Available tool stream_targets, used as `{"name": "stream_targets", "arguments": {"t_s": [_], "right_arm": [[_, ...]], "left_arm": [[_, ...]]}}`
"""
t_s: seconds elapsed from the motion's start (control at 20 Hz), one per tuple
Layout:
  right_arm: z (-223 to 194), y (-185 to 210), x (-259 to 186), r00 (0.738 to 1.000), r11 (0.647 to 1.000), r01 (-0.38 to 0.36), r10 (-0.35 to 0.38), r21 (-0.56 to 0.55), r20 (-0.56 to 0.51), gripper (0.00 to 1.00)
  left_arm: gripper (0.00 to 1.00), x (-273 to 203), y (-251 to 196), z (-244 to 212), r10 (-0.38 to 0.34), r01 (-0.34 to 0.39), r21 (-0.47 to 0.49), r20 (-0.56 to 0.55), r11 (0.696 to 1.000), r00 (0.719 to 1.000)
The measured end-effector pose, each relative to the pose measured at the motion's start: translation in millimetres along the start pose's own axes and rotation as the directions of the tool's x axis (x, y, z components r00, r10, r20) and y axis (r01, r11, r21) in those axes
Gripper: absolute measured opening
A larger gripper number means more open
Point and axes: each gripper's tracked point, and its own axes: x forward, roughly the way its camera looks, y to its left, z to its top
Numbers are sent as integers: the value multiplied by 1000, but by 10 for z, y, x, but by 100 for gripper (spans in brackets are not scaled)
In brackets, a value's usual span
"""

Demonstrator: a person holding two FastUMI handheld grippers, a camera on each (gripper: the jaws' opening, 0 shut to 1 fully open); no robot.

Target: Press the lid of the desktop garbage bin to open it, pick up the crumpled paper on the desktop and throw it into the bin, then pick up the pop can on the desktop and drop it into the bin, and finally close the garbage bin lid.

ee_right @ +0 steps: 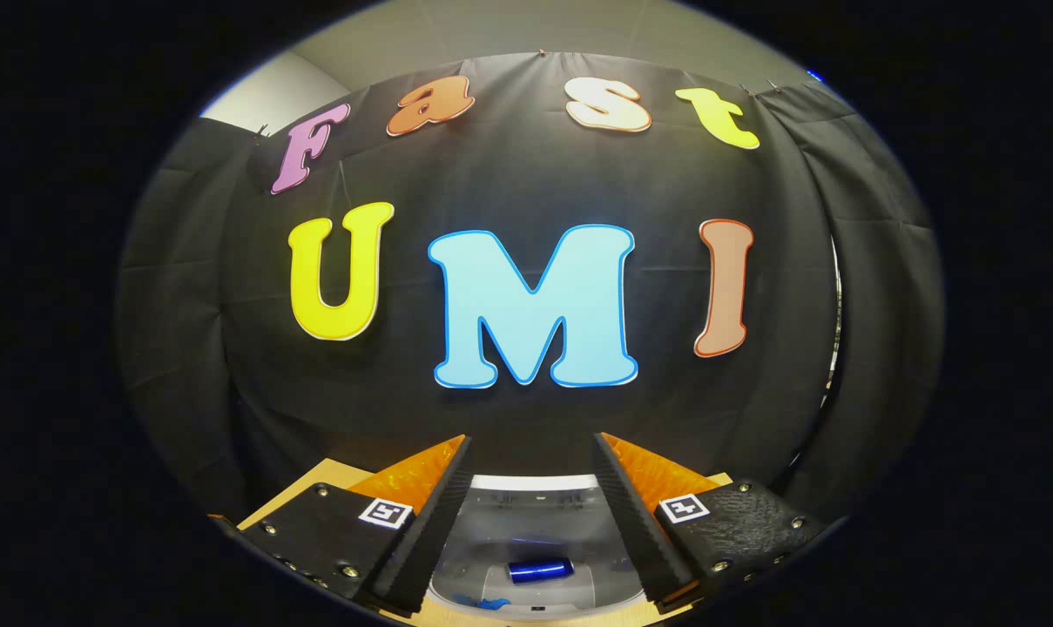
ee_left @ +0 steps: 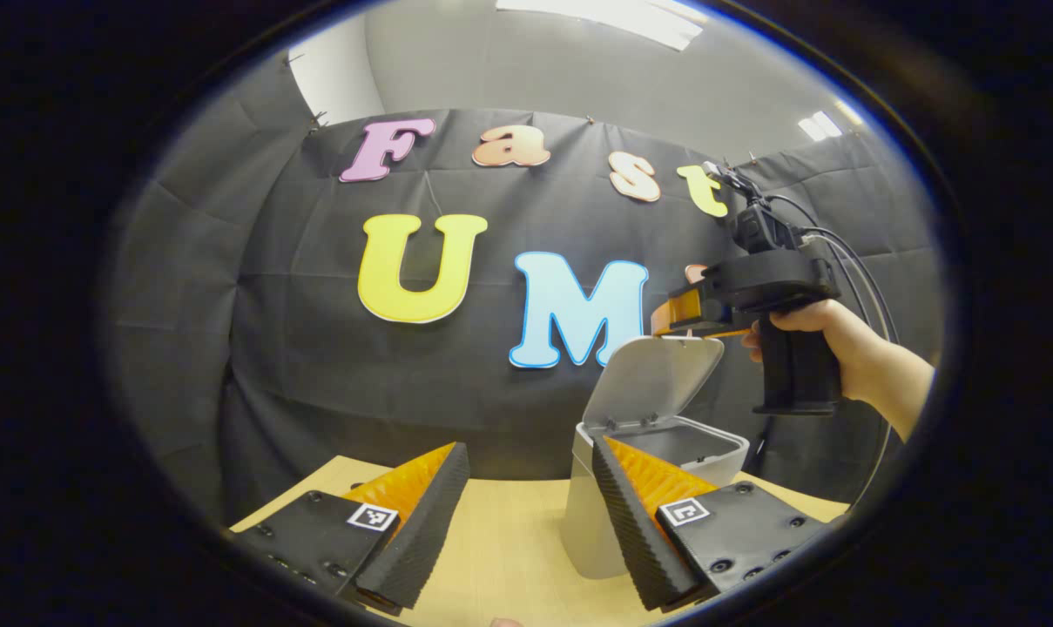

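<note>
Left tongs point(ee_left: 530, 522): mine, spread wide with nothing between them, low over the pale wooden surface point(ee_left: 509, 531).
Right tongs point(ee_right: 530, 522): also parted and empty, held straight above the bin's mouth. In the left gripper view I see them point(ee_left: 678, 318) up over the raised lid, my hand point(ee_left: 826, 335) around the black grip.
Bin: a small light-grey plastic desktop garbage bin point(ee_left: 591, 531) near the right edge of the surface, just behind my left tongs' right-hand finger.
Lid: its grey hinged lid point(ee_left: 657, 379) stands tilted up and back, open.
Can: a shiny blue pop can point(ee_right: 540, 570) lies on its side on the bin's floor.
Other contents: something blue point(ee_right: 482, 602) sits near the bin's front wall; I cannot tell what.
Room: black cloth wall behind, grey ceiling with light panels point(ee_left: 609, 19) above.
</note>
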Motion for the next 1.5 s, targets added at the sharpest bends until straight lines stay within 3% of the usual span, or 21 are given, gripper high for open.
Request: {"name": "stream_targets", "arguments": {"t_s": [0.9, 1.5], "right_arm": [[-1029, 47, 39, 993, 1000, -5, 7, 11, -119, 88], [-1314, 20, 84, 997, 1000, -1, 1, 3, -74, 90]], "left_arm": [[95, -47, -6, -56, 9, -9, 32, -16, 999, 1000], [95, -2, 2, -139, 8, -6, 40, -35, 999, 999]]}}
